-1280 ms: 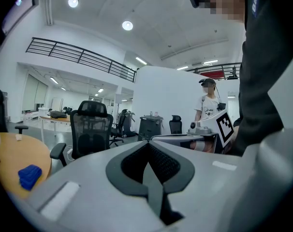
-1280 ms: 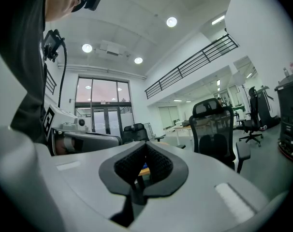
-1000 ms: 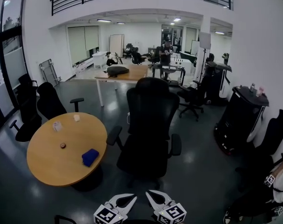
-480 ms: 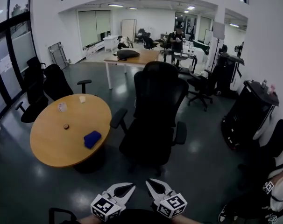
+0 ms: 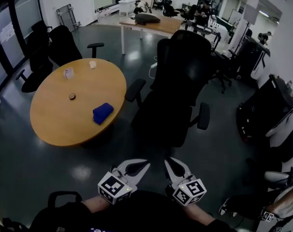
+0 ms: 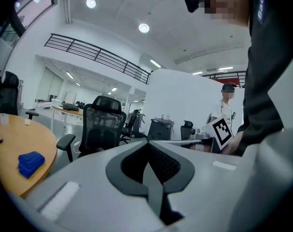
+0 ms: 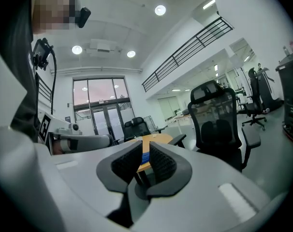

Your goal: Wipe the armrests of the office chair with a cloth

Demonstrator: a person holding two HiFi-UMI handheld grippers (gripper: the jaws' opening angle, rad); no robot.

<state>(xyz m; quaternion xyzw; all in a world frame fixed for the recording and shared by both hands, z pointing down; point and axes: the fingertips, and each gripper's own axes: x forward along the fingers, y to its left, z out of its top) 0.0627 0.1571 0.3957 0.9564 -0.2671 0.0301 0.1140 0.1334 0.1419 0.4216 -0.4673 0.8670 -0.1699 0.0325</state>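
A black office chair [image 5: 180,86] stands right of a round wooden table [image 5: 54,120], its armrests [image 5: 135,89] sticking out on both sides. A folded blue cloth [image 5: 103,113] lies on the table near the chair. Both grippers are held side by side low in the head view, well short of chair and cloth. My left gripper [image 5: 138,166] is shut, pads meeting, with nothing held [image 6: 147,144]. My right gripper [image 5: 169,164] is opening; a narrow gap shows between its pads [image 7: 145,149], with nothing in it. The cloth [image 6: 30,162] and chair [image 6: 103,127] also show in the left gripper view.
Small items [image 5: 68,73] sit on the table's far side. More black chairs [image 5: 59,45] stand at the left, a rectangular desk [image 5: 156,25] behind, and a black cabinet [image 5: 267,110] at the right. Dark glossy floor lies between me and the chair.
The head view has tipped down and drawn nearer to the table and chair. Both grippers now stand higher in the frame, further out from the body.
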